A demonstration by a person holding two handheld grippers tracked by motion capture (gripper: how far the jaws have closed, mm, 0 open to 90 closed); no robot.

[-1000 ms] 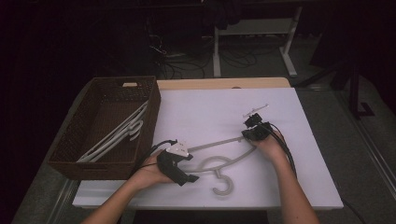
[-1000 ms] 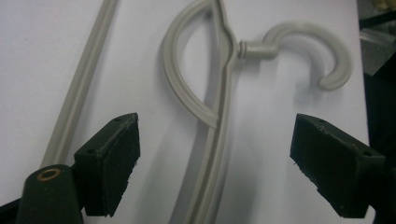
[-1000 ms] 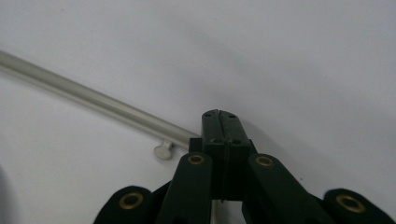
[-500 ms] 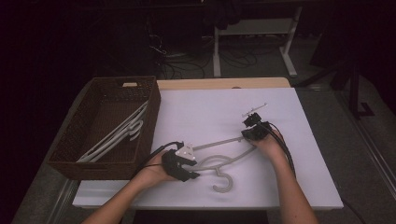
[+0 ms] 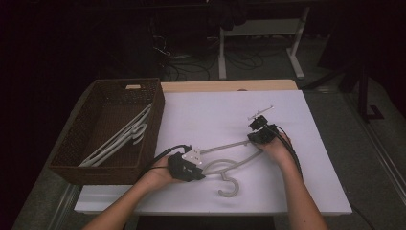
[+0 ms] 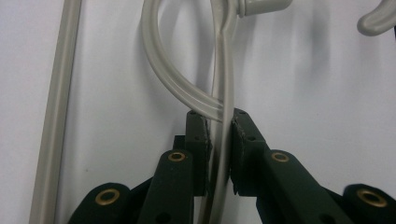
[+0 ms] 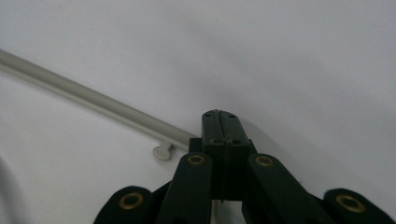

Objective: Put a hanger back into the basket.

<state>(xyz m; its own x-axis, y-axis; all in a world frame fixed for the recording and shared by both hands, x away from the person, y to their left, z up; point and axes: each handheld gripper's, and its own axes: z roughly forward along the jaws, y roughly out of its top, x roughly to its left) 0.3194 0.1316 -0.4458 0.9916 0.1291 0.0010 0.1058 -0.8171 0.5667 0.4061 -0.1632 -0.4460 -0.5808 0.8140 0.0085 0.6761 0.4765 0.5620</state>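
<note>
From the high view, a grey plastic hanger (image 5: 230, 160) lies on the white desk (image 5: 316, 191), with the left gripper (image 5: 194, 170) at its 9 o'clock end and the right gripper (image 5: 256, 136) at its 2 o'clock end; a wicker basket (image 5: 72, 165) holding more hangers (image 5: 119, 139) sits at the desk's 9 o'clock edge. In the left gripper view, the fingers (image 6: 245, 140) have just been closing and now pinch the hanger's thin arm (image 6: 223, 140), close to where it crosses a curved loop. In the right gripper view, the fingers (image 7: 219, 126) are pressed flat together over the hanger's bar (image 7: 93, 100) end, though what they clamp is hidden. The thin arm could slip or twist free if lifted unevenly, since both holds are narrow. The desk is smooth and white; the room behind is dark, with cables and desk legs (image 5: 297, 57) at 12 o'clock.
</note>
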